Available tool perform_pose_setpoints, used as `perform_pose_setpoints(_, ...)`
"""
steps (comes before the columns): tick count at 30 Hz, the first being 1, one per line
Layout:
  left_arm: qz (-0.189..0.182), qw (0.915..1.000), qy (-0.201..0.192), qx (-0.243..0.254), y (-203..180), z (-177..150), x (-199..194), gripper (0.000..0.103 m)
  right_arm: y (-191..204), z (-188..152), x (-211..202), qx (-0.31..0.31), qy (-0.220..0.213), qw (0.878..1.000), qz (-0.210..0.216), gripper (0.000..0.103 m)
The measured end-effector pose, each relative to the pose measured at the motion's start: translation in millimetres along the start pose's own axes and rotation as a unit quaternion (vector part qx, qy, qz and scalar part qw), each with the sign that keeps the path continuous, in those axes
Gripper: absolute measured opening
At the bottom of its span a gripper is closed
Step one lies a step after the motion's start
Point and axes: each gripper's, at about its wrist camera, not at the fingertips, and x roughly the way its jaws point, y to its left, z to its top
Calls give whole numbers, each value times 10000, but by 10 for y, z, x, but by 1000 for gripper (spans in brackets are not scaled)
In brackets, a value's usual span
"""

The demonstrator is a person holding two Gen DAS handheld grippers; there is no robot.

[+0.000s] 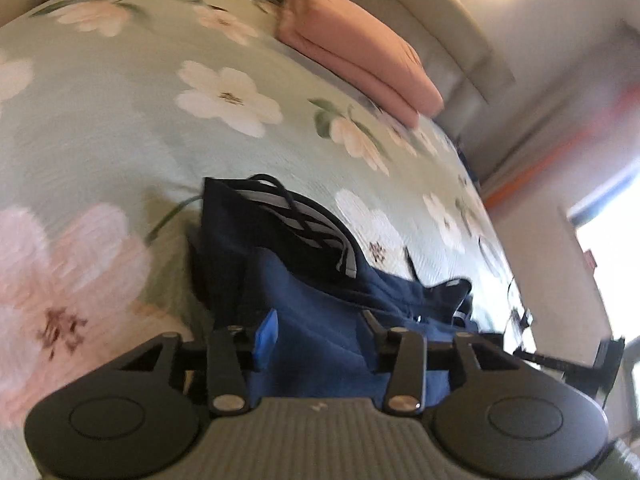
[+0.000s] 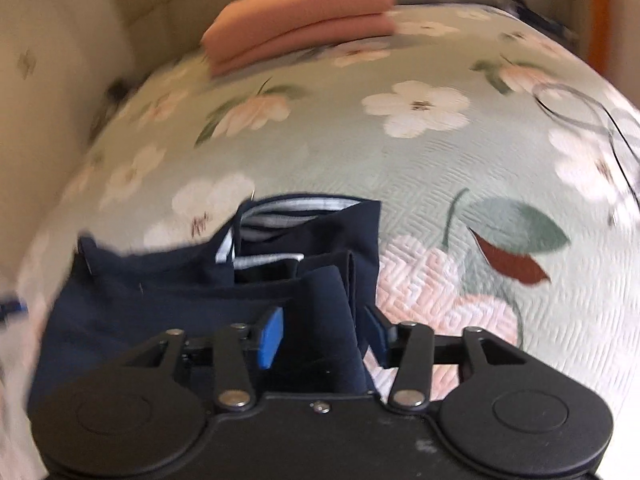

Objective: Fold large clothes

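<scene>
Between hand-held gripper point(image 2: 320, 332) pads: navy garment point(image 2: 160, 292)

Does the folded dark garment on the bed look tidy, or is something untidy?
The navy garment is mostly folded, but one corner sticks out and a drawstring lies loose on top. The pink stack looks neat.

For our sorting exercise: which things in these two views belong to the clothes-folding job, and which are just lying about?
Part of the job:
navy garment, folded over
left tongs, open
right tongs, open

Just lying about:
folded pink cloth
floral bedspread
dark cable
</scene>
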Motion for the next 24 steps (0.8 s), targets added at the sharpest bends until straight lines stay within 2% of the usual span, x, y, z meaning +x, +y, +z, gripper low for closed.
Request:
perform_pose_setpoints(3,221,9985,141,485,-114,84,175,56,83,60,185,-567,99,9982,-188,72)
perform_pose_setpoints(7,408,9945,337,900,-195,177,357,61,29,130,328,-798,261,9964,-137,74)
perform_pose_setpoints(9,445,9943,394,885,-186,201,419,65,7,135,396,-848,376,9957,-26,75)
perform_pose_setpoints(13,469,9946,389,841,-123,250,539,65,-4,113,506,-890,491,9948,54,75)
perform_pose_setpoints(18,479,9949,373,803,-54,276,628,65,-65,116,613,-628,551,9961,283,75)
perform_pose_setpoints(24,649,9935,458,821,-15,310,729,65,-66,135,708,-531,616,9957,442,75)
